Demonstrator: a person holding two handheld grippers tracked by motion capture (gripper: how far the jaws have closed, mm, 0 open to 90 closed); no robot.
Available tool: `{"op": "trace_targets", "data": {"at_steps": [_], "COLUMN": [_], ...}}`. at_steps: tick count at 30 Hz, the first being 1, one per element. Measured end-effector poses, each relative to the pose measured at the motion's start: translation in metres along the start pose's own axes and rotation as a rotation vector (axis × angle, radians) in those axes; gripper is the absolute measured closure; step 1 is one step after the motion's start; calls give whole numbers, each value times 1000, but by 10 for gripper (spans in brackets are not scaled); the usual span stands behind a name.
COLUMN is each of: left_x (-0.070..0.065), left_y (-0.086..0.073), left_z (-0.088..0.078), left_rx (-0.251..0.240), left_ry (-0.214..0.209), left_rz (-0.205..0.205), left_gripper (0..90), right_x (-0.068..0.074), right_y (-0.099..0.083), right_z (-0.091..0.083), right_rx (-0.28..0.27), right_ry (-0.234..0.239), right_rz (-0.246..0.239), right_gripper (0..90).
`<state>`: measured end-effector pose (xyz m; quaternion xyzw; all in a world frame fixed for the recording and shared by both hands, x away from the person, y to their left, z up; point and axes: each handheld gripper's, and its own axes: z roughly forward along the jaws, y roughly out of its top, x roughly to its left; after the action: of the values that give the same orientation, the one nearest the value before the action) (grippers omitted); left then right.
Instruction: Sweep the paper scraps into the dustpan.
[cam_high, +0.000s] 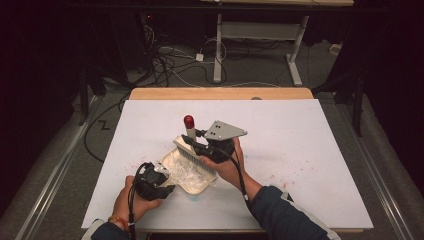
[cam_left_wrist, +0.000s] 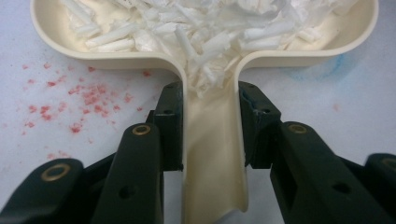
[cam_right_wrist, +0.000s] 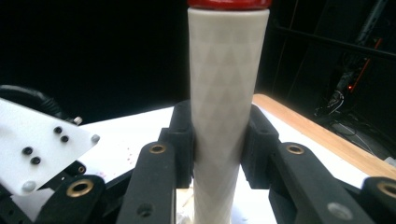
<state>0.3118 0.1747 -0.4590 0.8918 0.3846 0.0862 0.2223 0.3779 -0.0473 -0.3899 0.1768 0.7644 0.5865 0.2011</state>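
A cream dustpan (cam_high: 196, 188) lies on the white sheet, heaped with white paper shreds (cam_left_wrist: 196, 28). My left gripper (cam_left_wrist: 210, 100) is shut on the dustpan's handle (cam_left_wrist: 212, 154), one jaw pressing each side; from above, the left gripper (cam_high: 167, 186) sits at the pan's near-left end. My right gripper (cam_right_wrist: 219, 121) is shut on the white handle (cam_right_wrist: 226, 93) of a brush, which ends in a red cap (cam_high: 188, 120). The brush handle stands nearly upright and its bristles (cam_high: 192, 152) rest at the pan's far edge, with the right gripper (cam_high: 199, 140) just to their right.
Red specks (cam_left_wrist: 79, 100) dot the white sheet (cam_high: 300, 130) left of the pan handle, and a blue smudge (cam_left_wrist: 334, 65) lies to its right. A wooden table edge (cam_high: 220, 93) runs along the back. Desk legs (cam_high: 218, 50) and cables stand on the floor beyond.
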Motion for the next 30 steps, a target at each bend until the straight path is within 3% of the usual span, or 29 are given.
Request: {"op": "trace_targets", "data": {"at_steps": [6,10,13,21,24,26,30], "left_x": [0,3,2,1,0,0,0], "left_y": [-3,-4,-5,-6,-5,-5,-4], "left_z": [1,0,0,0,0,1,2], "left_rx": [5,12,14,25,32,36,36], "left_ry": [-6,-10,-6,5,10,12,11], "left_rz": [-5,-3,-2,7,11,10,8], "left_gripper": [635,635,635,635,635,636,635], "right_x": [-14,-24,-28,-18,-14,-7,0], "right_y": [10,14,15,0,-4,-11,-18], "right_z": [-13,-34,-55,-130,-141,-148,-139], "right_rx": [-22,-27,-14,57,76,106,148], "right_ry": [-44,-51,-42,38,55,118,163], "right_rz": [-2,36,38,35,38,73,80], "right_gripper": [699,699,698,698,699,699,699]}}
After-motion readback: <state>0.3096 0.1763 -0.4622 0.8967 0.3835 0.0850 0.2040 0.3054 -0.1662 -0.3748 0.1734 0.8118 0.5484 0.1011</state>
